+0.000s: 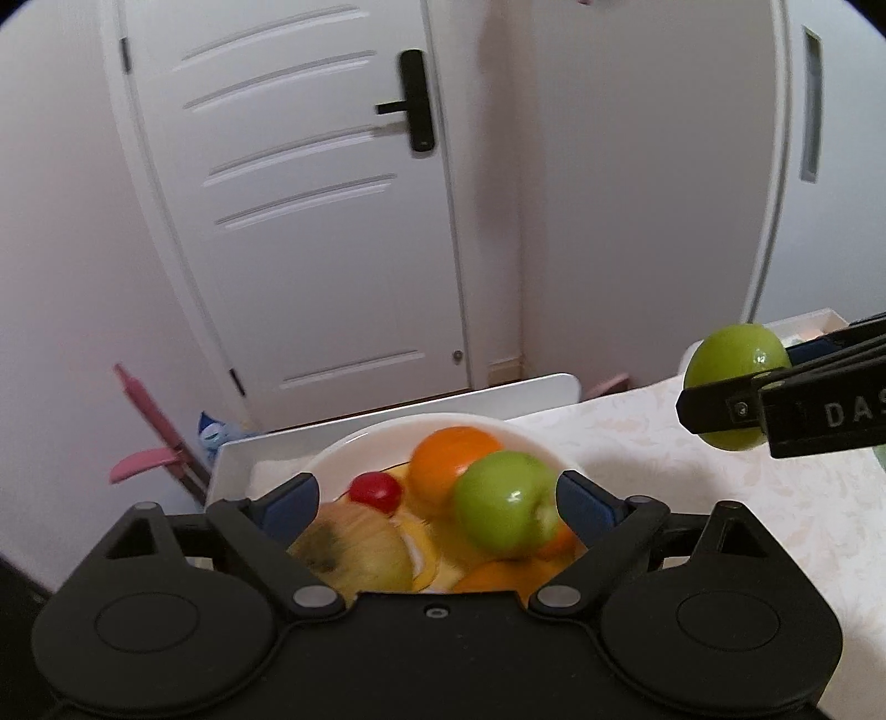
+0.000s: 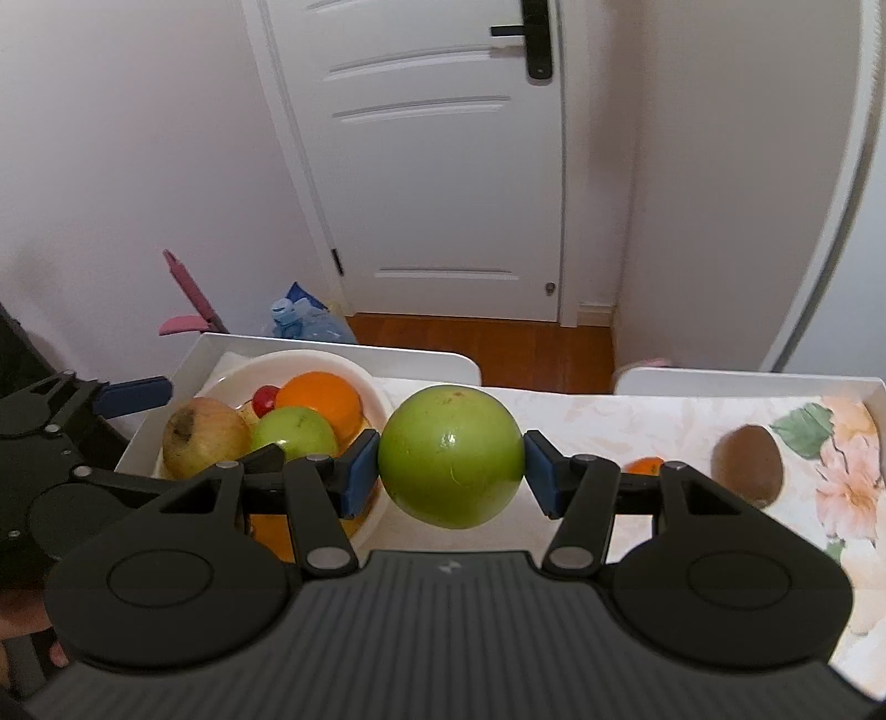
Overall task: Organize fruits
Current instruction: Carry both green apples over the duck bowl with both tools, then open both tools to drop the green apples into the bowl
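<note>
Ahead of me stands a white panelled door point(image 2: 443, 166) with a black lever handle point(image 2: 531, 33) and a small knob low on its right side. Plain pale walls point(image 2: 138, 166) flank it on both sides. A strip of reddish-brown wooden floor point(image 2: 498, 349) runs along the door's base. A pink folding object point(image 2: 188, 304) leans at the left wall, beside a blue plastic bag point(image 2: 304, 318). A table with a pale floral cloth point(image 2: 637, 421) lies below me. The lighting is soft and even.
</note>
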### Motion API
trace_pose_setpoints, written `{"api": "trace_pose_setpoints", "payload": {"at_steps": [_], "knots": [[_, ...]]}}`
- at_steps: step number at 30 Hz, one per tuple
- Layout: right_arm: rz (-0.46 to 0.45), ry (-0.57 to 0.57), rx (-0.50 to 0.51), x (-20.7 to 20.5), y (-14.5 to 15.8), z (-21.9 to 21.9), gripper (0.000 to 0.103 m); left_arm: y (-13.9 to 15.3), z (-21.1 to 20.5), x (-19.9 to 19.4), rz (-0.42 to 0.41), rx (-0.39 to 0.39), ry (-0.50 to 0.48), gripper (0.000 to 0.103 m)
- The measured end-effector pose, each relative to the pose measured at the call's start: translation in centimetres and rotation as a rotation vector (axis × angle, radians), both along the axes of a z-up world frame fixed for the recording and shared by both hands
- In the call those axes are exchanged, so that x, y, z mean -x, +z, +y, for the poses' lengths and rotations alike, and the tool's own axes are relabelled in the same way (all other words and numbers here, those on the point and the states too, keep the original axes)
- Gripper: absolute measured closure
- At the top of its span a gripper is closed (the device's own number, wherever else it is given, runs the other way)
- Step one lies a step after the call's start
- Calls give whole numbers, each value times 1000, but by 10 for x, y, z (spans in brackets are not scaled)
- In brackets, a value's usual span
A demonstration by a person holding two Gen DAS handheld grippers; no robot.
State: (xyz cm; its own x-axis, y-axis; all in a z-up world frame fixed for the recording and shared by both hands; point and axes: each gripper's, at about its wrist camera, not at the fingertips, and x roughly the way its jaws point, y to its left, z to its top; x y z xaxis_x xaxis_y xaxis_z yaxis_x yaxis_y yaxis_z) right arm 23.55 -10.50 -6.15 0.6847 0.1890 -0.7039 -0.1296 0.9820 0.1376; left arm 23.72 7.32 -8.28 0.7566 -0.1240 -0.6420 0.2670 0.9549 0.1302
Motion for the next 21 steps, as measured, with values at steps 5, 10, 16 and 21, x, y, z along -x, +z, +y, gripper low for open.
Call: {"api": "trace_pose_setpoints", "payload": {"at_steps": [5, 10, 16, 21], "knots": [[-13, 64, 1, -8, 5, 14, 32, 8, 20, 9, -10, 27, 70, 8], [-35, 144, -1, -20, 10, 36, 32, 14, 41, 20, -19, 38, 139, 8], [-51, 249, 3, -43, 11, 74, 32, 17, 65, 32, -22, 45, 215, 8], [-39, 313, 4, -68, 1, 108, 32, 16, 80, 38, -17, 44, 253, 8]]}}
